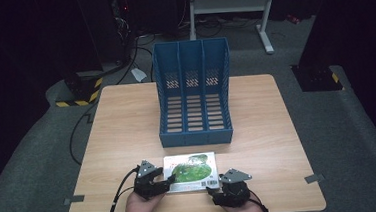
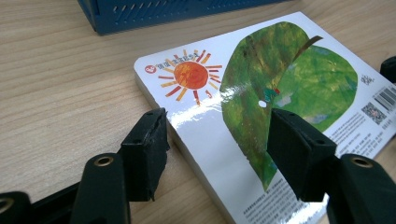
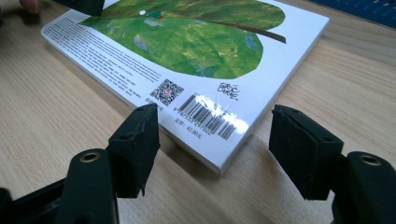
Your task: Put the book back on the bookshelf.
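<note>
While flat on table [image 1: 127, 120], book [image 1: 190, 172] shows barcode, QR code, sun.

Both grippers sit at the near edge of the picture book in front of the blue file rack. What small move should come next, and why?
Probably close the left gripper on the book's left edge. Its jaws stand open astride that edge, one over the cover, not pressing. The right gripper is open at the barcode corner, and the book lies flat before the empty file rack.
</note>
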Tool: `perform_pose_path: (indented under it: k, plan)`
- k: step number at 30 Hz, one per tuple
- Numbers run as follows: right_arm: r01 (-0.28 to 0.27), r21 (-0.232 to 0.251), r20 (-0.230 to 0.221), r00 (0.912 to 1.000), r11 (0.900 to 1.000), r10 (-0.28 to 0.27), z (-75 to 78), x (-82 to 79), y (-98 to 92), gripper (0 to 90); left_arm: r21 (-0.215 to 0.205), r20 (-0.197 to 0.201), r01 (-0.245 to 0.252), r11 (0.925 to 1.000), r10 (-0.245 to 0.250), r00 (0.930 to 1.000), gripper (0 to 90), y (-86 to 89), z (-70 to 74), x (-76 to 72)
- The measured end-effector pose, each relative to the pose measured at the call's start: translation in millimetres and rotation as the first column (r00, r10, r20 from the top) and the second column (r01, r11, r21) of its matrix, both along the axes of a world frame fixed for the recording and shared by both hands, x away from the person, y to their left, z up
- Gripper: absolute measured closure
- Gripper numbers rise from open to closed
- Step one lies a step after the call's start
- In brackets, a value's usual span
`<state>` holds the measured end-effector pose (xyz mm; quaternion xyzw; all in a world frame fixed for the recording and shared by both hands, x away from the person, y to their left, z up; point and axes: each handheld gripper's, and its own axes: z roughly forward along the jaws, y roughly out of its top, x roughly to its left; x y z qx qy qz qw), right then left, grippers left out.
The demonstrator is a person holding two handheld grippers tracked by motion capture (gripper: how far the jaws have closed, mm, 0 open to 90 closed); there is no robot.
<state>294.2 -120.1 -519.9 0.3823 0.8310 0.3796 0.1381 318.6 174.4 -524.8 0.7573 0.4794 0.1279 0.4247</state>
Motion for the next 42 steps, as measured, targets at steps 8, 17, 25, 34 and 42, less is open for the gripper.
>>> perform_pose_path:
  k: [8,17,25,34,42]
  plan:
    - [-0.007,0.001,0.001,1.0,1.0,0.007,-1.3,3.4,5.6,29.9,-0.063,-0.04,-0.064,0.996,0.062,0.9973,41.4,0.1,0.4,4.3]
    - [-0.022,-0.004,-0.012,0.9997,1.0,0.022,-1.9,3.5,7.3,23.5,-0.116,-0.034,-0.101,0.9882,0.097,0.9947,46.9,3.3,1.7,2.2]
    - [-0.038,-0.008,-0.009,0.9992,0.999,0.038,-2.6,3.6,7.9,20.3,-0.159,0.008,-0.101,0.9821,0.104,0.9946,52.2,8.0,8.2,-1.0]
    - [-0.033,-0.021,0.0,0.9994,0.999,0.033,-3.0,2.3,9.6,20.0,-0.179,0.059,-0.086,0.98,0.098,0.9934,54.8,8.7,15.5,-4.8]
    - [-0.034,-0.024,0.002,0.9994,0.999,0.034,-3.0,2.1,9.6,20.3,-0.08,-0.037,-0.096,0.9921,0.094,0.9949,50.3,3.0,0.7,0.6]
